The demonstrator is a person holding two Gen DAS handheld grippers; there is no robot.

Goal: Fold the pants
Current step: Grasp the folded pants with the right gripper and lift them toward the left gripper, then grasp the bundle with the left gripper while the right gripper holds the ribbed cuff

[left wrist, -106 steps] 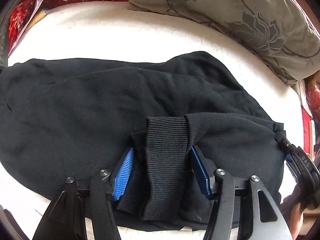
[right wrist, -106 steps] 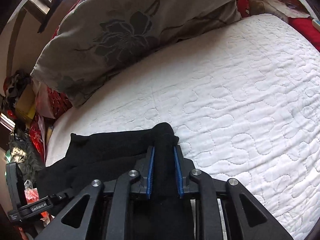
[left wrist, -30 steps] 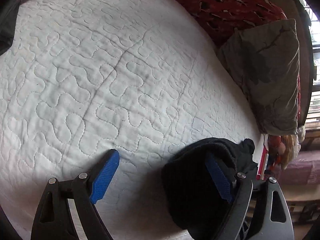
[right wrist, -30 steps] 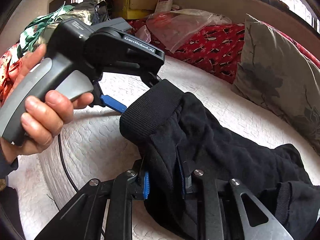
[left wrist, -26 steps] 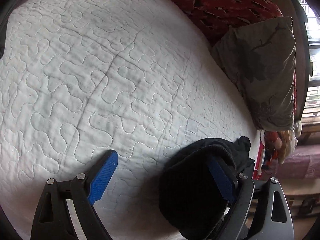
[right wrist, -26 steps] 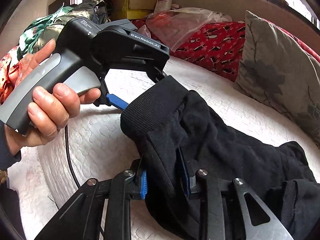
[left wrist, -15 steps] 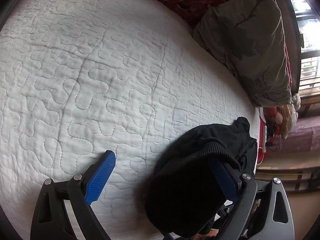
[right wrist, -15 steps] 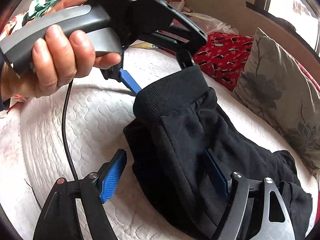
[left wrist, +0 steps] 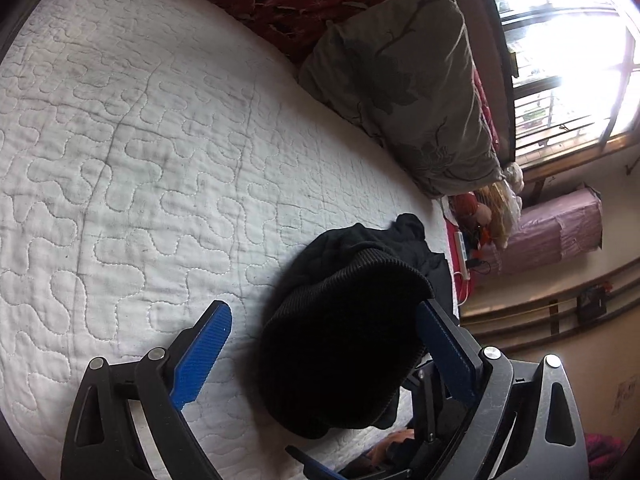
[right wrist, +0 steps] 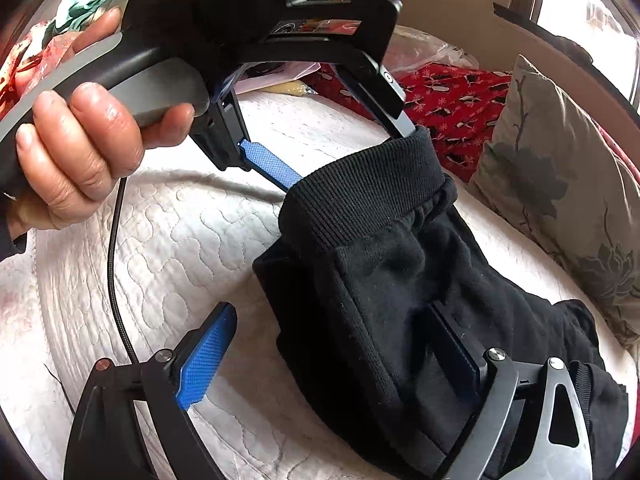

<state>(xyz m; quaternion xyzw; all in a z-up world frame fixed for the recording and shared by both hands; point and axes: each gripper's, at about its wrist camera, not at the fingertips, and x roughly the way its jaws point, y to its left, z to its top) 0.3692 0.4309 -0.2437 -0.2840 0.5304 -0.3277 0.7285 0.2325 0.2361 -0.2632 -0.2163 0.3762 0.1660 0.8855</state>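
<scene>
Pants (right wrist: 420,280) black, bunched on white quilted bed (left wrist: 140,140). Right gripper (right wrist: 336,344) jaws opening, wide apart, cloth lying between them, left pad clear of it. Left gripper (left wrist: 324,344) jaws spread wide; ribbed cuff (left wrist: 352,276) drapes over the right jaw, left pad free. Hand (right wrist: 80,148) grips left gripper's handle. Pillow (left wrist: 408,92) beyond jaws.

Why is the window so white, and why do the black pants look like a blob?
Left wrist view: daylight overexposes the window, and the black pants lose detail in shadow, while the fisheye lens bends the quilted mattress. Right wrist view: brighter light shows the ribbed cuff clearly.
</scene>
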